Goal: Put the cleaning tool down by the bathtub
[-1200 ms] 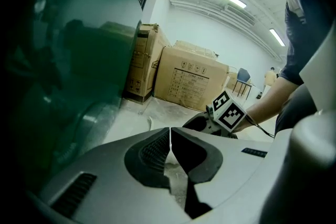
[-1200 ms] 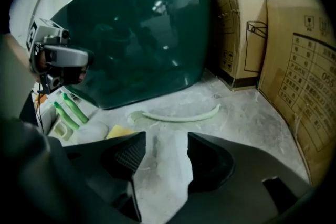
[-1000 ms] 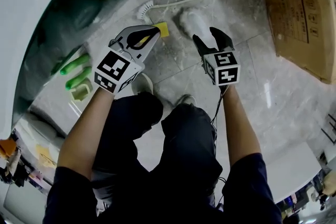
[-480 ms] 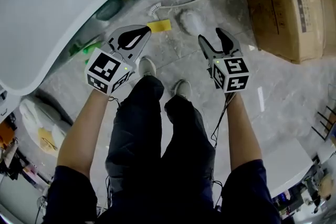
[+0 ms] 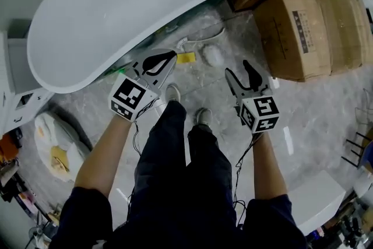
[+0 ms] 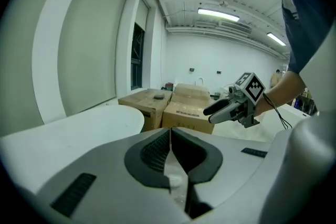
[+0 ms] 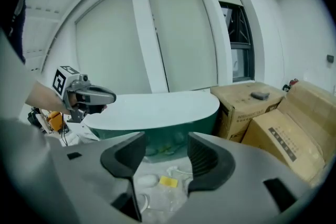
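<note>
Head view: bathtub [image 5: 116,14] filled upper left, boxes [image 5: 303,26] right | left gripper [image 5: 172,56] jaws together, holding nothing | right gripper [image 5: 238,68] jaws wide apart, holding nothing | brush [image 5: 204,38] lay on floor [image 5: 315,119] beside tub, apart from both grippers

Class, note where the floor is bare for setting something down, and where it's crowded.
Bare grey marble floor lies right of the right gripper, near the brown cardboard boxes. Crowded beside the white bathtub: white long-handled brush and yellow sponge.

Place: workshop-like storeroom
Fixture: freestanding bathtub [image 7: 157,105] ahead of the jaws
Storage: cardboard boxes [image 7: 283,128] to their right
Lighting: ceiling strip lights [image 6: 218,14] above
</note>
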A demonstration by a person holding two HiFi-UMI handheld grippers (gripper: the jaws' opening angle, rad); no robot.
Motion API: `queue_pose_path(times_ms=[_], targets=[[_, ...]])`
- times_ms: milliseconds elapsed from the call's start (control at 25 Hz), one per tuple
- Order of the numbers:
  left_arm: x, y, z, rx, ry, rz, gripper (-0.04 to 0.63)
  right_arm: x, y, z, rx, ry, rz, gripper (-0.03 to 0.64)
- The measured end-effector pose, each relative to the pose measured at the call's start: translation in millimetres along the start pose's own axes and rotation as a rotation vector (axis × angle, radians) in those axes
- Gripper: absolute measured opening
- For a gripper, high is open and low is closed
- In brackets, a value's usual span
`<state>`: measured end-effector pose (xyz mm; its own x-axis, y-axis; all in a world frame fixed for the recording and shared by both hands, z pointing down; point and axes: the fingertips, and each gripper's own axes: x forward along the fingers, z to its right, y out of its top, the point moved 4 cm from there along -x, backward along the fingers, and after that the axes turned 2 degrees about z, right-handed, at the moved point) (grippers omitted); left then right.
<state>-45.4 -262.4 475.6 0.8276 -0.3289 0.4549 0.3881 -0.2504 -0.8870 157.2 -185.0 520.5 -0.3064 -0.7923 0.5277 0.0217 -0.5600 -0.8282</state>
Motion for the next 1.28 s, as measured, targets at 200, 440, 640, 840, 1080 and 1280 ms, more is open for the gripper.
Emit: queue_pose_path(times_ms=[200,440,640,840,1080,1280], targets=[[-43,73,17,0.02,0.033,0.063,0.034,-54,75,-28,-0.011,0.01,0.093,0.255],[-84,142,44,0.043,0.066,0.141,0.034,-123,152,-46,-0.036,0.017,0.217,0.247],[-104,187,58,0.052,0.077,0.198,0.034,-160,193,-47,-0.042,0.031,0.277,0.245],[-118,222,65,0.086,0.086,0.249,0.034,-184,225,-50,-0.045,0.057,0.333,0.241],[-130,245,72,0.113,0.091,0.274,0.034,-209,255,-63,-0.034,0.109,0.406,0.233],[-135,264,75,0.13,0.095,0.307,0.034,-222,275,-70,-0.064,0.134,0.45,0.227]])
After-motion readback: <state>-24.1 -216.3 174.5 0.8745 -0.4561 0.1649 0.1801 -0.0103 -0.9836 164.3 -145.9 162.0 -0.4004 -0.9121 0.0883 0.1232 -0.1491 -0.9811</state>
